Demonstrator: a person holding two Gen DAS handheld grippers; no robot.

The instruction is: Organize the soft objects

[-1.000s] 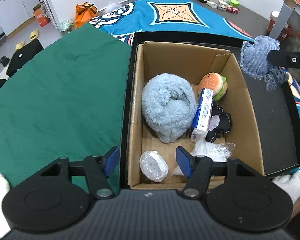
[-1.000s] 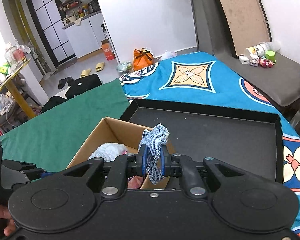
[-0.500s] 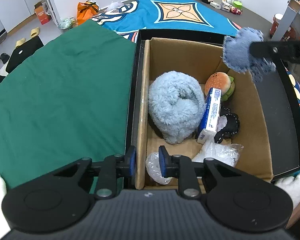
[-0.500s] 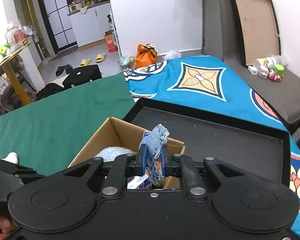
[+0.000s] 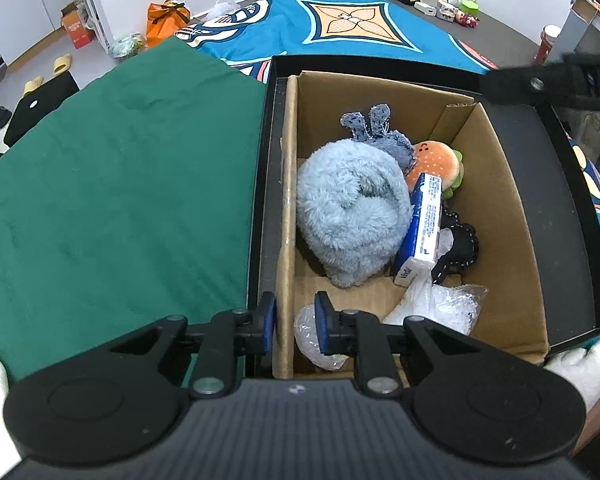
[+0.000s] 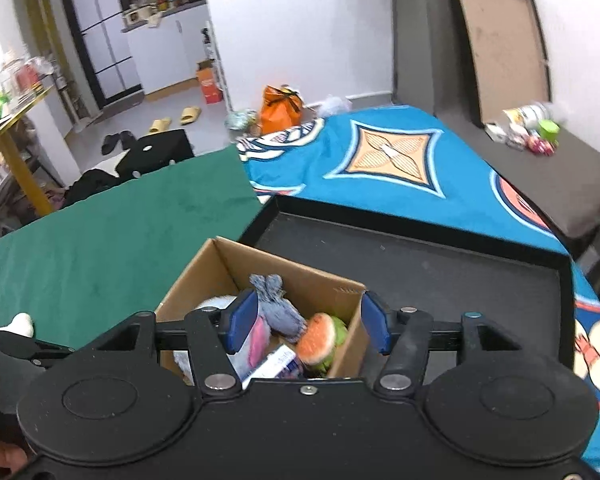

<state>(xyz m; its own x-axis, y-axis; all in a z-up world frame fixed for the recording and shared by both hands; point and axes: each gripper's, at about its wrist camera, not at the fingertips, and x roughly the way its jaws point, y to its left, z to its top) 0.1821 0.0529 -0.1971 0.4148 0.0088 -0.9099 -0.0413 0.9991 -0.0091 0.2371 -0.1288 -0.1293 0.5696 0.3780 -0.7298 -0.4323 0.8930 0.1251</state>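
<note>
An open cardboard box (image 5: pixel 380 84) stands in a black tray (image 5: pixel 560 200). It holds a fluffy light-blue plush (image 5: pixel 348 208), a burger plush (image 5: pixel 436 160), a blue-and-white tissue pack (image 5: pixel 424 216), a black item and clear plastic bags (image 5: pixel 440 304). A small denim toy (image 5: pixel 376 132) lies at the far end, on the fluffy plush. My left gripper (image 5: pixel 295 322) is shut on the box's near left wall. My right gripper (image 6: pixel 307 328) hovers over the box (image 6: pixel 204 276), jaws opening, with the denim toy (image 6: pixel 278 310) below them and free.
A green cloth (image 5: pixel 120 180) covers the surface left of the tray, and a blue patterned cloth (image 5: pixel 352 24) lies beyond it. The tray's bare floor (image 6: pixel 420 264) stretches right of the box. Bags, slippers and small items sit on the floor farther off.
The right gripper moved over the box, opened and let the denim toy fall inside. The left gripper closed on the box's left wall.
</note>
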